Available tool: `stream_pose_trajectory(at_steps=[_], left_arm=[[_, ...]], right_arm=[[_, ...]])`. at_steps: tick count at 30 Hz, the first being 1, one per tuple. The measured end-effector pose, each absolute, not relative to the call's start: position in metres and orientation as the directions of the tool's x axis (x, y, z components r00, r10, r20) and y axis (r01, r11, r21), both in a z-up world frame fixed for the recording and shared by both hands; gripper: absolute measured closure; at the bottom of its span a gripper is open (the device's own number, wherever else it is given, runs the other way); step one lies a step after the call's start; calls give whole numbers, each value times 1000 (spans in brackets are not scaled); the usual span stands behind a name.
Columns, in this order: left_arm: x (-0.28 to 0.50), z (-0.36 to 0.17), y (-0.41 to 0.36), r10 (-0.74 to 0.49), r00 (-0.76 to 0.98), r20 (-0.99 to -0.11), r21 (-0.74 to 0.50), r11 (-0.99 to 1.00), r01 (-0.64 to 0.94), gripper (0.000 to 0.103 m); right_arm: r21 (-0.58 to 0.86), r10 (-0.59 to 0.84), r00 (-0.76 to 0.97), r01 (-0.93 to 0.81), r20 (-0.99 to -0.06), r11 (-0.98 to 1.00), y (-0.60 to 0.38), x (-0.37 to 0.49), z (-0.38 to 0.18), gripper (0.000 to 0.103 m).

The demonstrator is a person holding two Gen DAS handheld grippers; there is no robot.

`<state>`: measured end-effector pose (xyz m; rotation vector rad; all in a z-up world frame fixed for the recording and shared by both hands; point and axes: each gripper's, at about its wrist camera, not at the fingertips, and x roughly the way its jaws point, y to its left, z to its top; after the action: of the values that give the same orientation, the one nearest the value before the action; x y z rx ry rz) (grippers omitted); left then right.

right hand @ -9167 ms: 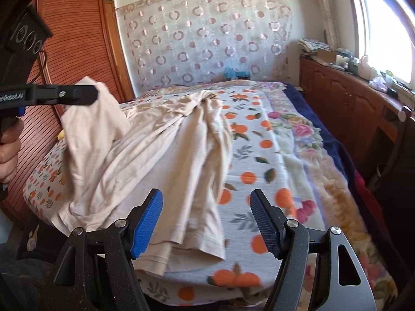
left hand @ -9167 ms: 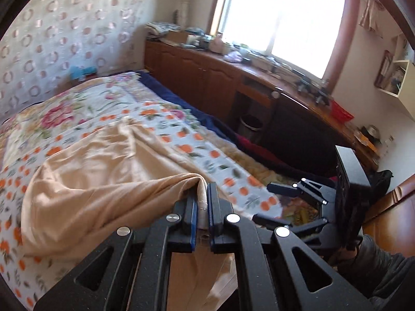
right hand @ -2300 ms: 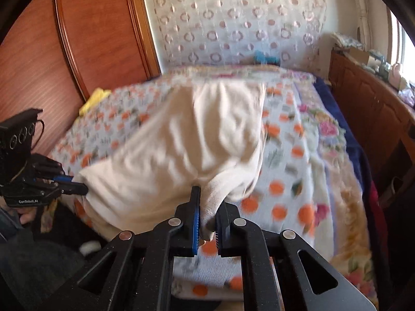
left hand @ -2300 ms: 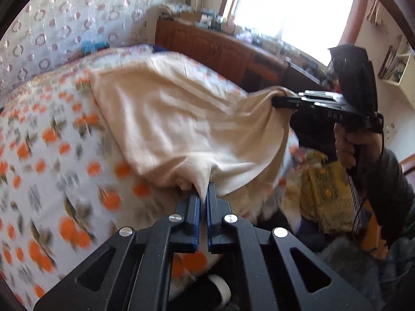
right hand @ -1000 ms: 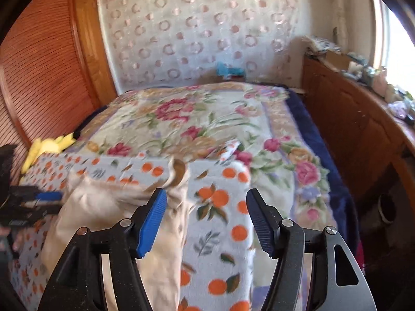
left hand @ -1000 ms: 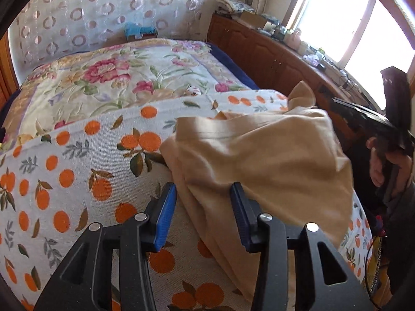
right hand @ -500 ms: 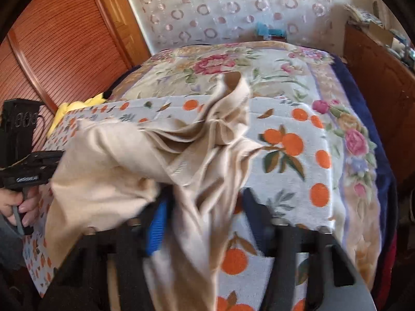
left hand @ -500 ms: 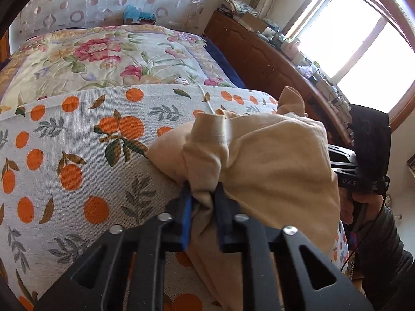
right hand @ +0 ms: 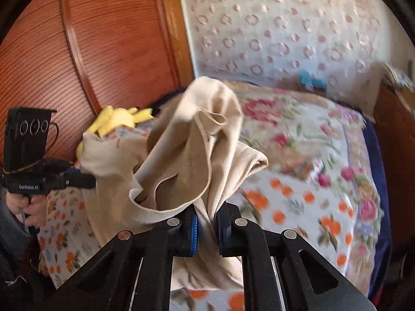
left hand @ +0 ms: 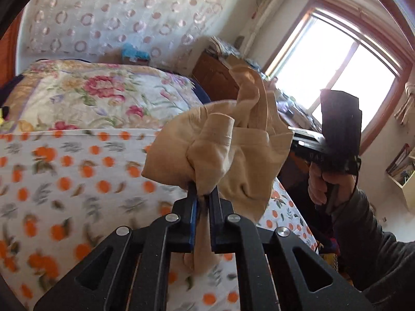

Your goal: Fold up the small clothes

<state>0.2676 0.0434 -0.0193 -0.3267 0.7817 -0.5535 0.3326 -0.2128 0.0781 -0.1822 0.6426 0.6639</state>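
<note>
The left claw [left hand: 203, 194] has its two black fingers with blue pads almost together, and it pinches a bunch of the soft beige cloth garment [left hand: 220, 155]. The cloth puffs up in a lumpy ball just above the pads, and a thin strip of it hangs down between the fingers. One twisted end sticks up higher, toward the bright window with the brown frame [left hand: 342, 77].

The right claw [right hand: 207, 223] is closing its jaws, and the beige garment [right hand: 186, 160] is squeezed between its blue pads too. From there the cloth bunches up above the fingers and some hangs below them. The garment stretches from this claw over to the other one, so it is held up in the air above the bed cover with orange dots and leaves [left hand: 64, 181].

In the left wrist view, the right claw shows as a black tool off to the right of the cloth, with a hand [left hand: 324, 184] wrapped round its handle and a dark grey sleeve [left hand: 368, 246] below. In the right wrist view, the left claw is far to the left, and its tip is at the edge of the cloth.

Past the cloth lies a flowery quilt with pink roses [right hand: 298, 134]. A yellow soft thing [right hand: 114, 121] sits by the ribbed brown wooden board [right hand: 90, 51].
</note>
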Motion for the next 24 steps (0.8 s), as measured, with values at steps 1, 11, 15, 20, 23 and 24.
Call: stream_pose_trajectory(at_steps=[1, 11, 15, 20, 23, 24], left_arm=[[259, -16, 61, -562, 604, -565, -471, 821, 323, 95], [209, -28, 221, -385, 746, -544, -520, 852, 61, 95], [204, -48, 262, -332, 760, -559, -533, 846, -23, 95], [205, -83, 290, -277, 747, -604, -528, 842, -114, 95], [206, -105, 297, -252, 732, -633, -514, 843, -155, 95], [205, -110, 303, -250, 729, -637, -515, 842, -162, 95]], right_arm=[[32, 532, 598, -646, -599, 762, -197, 333, 85, 92], [-51, 629, 470, -823, -620, 565, 10, 391, 100, 93], [-70, 611, 425, -853, -668, 518, 88, 432, 83, 93], [-83, 555, 380, -871, -740, 485, 164, 500, 38, 93], [-72, 520, 358, -868, -776, 491, 190, 529, 8, 92], [-67, 509, 352, -866, -785, 495, 205, 538, 2, 92]])
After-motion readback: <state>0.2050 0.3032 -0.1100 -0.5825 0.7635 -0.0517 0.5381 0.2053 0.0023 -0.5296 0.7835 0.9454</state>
